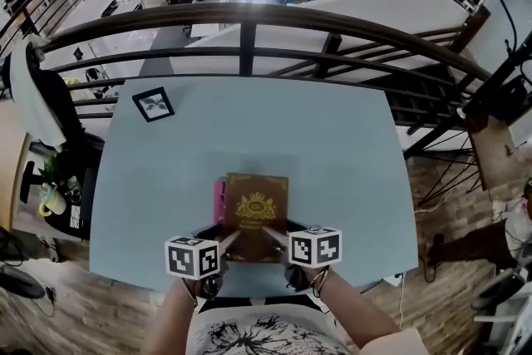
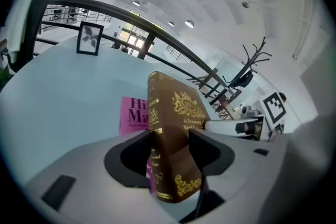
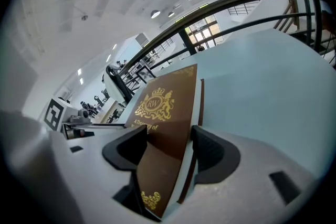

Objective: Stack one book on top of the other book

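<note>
Now the left gripper (image 2: 169, 147) and the right gripper (image 3: 169, 147) both clamp the brown book's (image 1: 255, 212) near edge, over the pink book (image 1: 219, 208) on the table's (image 1: 332, 154) near side. Next, probably: lower it flat, then release.

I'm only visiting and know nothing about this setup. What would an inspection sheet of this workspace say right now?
Surface: light blue table.
Job's things: brown book held over the pink book, whose edge shows at its left.
Clutter: framed picture at the far left corner.
Grippers: left claw and right claw are each shut on the brown book's near end.
Cables: a thin cable hangs by the table's near right corner.
Surroundings: dark railing behind the table; wood floor.
</note>
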Demonstrator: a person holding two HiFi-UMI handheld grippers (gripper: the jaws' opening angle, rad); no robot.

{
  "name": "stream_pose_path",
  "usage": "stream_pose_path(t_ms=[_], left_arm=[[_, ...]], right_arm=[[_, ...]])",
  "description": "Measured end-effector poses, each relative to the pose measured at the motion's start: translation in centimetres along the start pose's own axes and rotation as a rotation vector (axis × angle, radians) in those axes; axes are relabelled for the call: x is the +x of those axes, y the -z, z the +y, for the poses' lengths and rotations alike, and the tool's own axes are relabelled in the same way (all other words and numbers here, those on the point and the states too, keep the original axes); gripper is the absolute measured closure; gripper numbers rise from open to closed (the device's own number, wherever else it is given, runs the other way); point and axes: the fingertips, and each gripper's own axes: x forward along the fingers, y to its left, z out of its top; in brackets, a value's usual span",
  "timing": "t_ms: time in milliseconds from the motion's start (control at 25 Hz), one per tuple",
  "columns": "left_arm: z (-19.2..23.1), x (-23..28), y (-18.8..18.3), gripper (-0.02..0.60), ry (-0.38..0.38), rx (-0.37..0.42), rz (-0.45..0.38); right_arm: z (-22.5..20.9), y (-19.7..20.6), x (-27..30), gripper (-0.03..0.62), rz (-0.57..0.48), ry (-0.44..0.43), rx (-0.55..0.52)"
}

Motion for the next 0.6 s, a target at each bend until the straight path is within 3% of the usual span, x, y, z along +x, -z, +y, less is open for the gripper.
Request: stream_pose_path(t_ms=[240,600], left_arm=[[3.6,-0.9,2.5,0.357,0.017,-0.048,0.029],[5.4,0.4,3.7,0.357,0.020,-0.069,0.061]], right_arm=[[2.3,2.1,3.1,0.330,0.050,0.012,-0.033],[1.5,3.3,5.2,0.329,0.097,0.035,-0.030]])
